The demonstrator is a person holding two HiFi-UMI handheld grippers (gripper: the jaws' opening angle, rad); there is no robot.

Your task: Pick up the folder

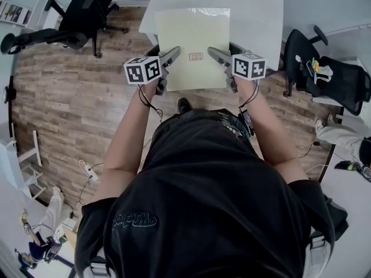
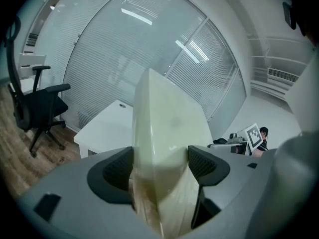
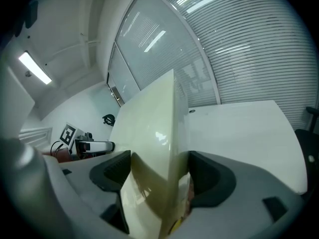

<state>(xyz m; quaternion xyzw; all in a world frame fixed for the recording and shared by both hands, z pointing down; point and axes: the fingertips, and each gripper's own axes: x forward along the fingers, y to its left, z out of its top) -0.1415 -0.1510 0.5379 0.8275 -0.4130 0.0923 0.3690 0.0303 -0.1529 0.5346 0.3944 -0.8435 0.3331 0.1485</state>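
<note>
- The left gripper (image 1: 169, 57) is closed onto the folder (image 1: 194, 46) and pinches its near left edge. The sheet fills the gap between its jaws.
- The right gripper (image 1: 218, 54) clamps the near right edge the same way. Held from two sides like this, the wide, thin folder should, I judge, stay level rather than sag.
- The folder stretches forward from both grippers, over the near edge of the table (image 1: 258, 16). The table shows beyond and below it, so it looks lifted clear.
</note>
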